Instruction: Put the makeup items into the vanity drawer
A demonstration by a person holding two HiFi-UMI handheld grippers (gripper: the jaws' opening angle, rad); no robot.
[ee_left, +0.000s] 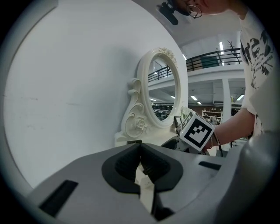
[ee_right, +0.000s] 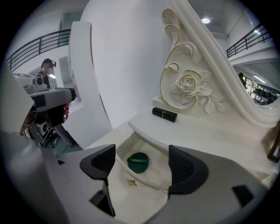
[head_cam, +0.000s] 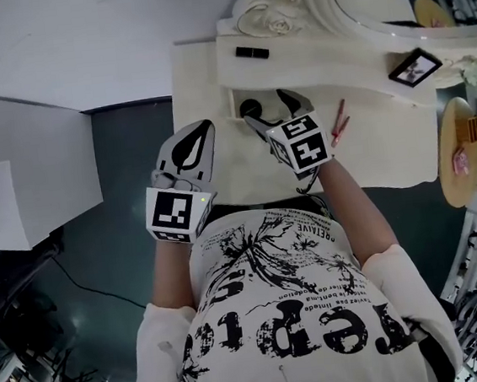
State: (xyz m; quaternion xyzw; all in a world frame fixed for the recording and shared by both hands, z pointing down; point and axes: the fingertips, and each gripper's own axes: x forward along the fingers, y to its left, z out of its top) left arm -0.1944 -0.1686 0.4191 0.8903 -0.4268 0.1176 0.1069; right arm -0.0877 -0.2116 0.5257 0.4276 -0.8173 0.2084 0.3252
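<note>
While the left gripper [ee_left: 140,162] rests with jaws pressed together on nothing, the right gripper [ee_right: 142,168] hangs with jaws spread over the open cream vanity drawer [ee_right: 160,173]. A round dark-green compact [ee_right: 138,161] lies inside. Best lift straight clear, then fetch the black lipstick tube [ee_right: 165,114] from the shelf.

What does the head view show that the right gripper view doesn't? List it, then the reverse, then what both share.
Only the head view: a red stick lying on the vanity top, a round wooden tray at the right, and the wearer's printed shirt. Only the right gripper view: the gold knob on the drawer front and a person far off at the left. Both: the open right tool, the open drawer with a dark round compact in it, the black tube and the carved rose.
</note>
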